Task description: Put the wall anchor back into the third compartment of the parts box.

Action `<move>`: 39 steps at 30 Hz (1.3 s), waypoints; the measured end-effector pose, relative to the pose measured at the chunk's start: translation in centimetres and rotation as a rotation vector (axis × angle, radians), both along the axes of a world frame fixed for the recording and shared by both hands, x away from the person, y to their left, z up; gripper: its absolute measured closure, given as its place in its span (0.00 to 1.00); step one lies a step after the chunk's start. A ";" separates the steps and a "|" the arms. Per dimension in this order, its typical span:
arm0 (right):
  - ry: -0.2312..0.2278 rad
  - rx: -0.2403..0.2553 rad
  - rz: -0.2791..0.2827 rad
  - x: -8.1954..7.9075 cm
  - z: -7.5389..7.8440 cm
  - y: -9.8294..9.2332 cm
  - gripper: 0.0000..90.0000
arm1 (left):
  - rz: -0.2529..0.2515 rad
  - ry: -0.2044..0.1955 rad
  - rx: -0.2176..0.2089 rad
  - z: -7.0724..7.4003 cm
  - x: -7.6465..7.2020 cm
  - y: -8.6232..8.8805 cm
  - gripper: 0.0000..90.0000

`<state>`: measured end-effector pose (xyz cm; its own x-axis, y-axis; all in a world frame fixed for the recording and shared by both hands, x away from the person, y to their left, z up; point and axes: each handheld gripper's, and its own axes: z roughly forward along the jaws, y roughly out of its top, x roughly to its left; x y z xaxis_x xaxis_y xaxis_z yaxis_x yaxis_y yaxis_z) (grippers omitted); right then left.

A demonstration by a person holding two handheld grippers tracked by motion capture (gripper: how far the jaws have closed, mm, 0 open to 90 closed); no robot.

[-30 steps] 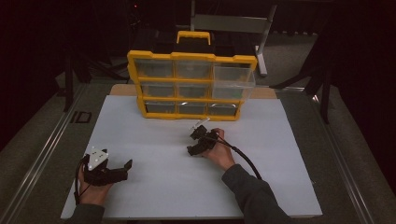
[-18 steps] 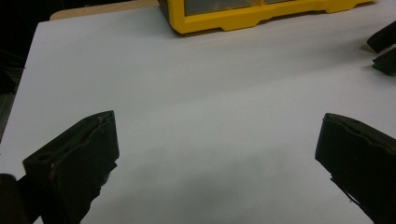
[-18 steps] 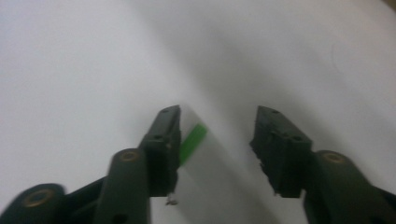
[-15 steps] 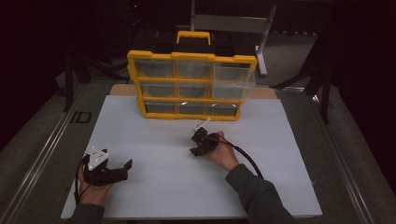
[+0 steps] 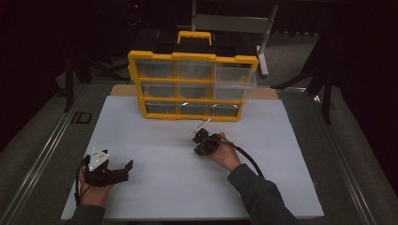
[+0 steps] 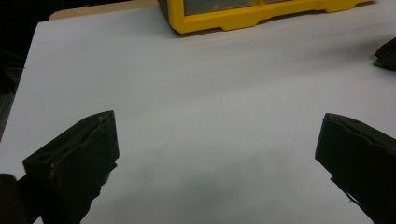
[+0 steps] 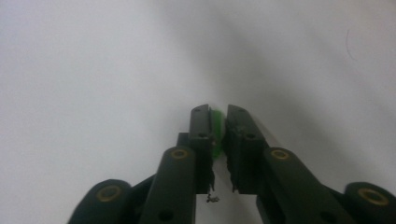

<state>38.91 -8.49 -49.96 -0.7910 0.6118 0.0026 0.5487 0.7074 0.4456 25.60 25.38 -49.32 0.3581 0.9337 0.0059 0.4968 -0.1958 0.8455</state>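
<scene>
On the white board (image 5: 155, 140) my right gripper (image 5: 199, 147) points down at the surface in the high view. In the right gripper view, my right gripper (image 7: 220, 116) has just been closing, and its pads now press on a small green piece (image 7: 216, 133). That green piece (image 6: 376, 62) also peeks out under the right gripper in the left gripper view. My left gripper (image 5: 123, 172) rests at the near left. In its own view my left gripper (image 6: 217, 140) is wide open over bare board.
A yellow drawer organizer (image 5: 192, 101) with clear drawers stands upright at the board's far edge. Its top right drawer (image 5: 234, 79) is pulled out. A metal rail (image 5: 42, 159) runs along the table's left side. Darkness surrounds the table.
The right hand has shifted slightly down and left over the board. The left hand has stayed where it was.
</scene>
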 end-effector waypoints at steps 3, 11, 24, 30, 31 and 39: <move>0.000 -0.003 0.008 0.1 0.0 0.0 0.93 | 0.000 0.000 0.000 0.0 0.0 0.0 0.00; 0.012 -0.001 0.003 0.1 0.0 0.1 0.93 | 0.000 0.000 0.000 0.0 0.0 0.0 0.00; 0.006 0.003 0.005 0.0 0.2 -0.2 0.93 | -0.001 0.001 0.000 0.0 0.0 0.0 0.00; 0.003 0.035 -0.002 -0.1 1.2 -0.5 0.93 | 0.000 0.000 -0.001 0.0 0.0 0.0 0.00; 0.001 0.034 -0.007 -0.1 1.4 -0.6 0.93 | 0.000 0.000 -0.001 0.0 0.0 0.0 0.00; -0.003 0.069 -0.025 -0.5 3.2 -1.6 0.93 | 0.000 0.001 0.000 0.0 0.0 0.0 0.00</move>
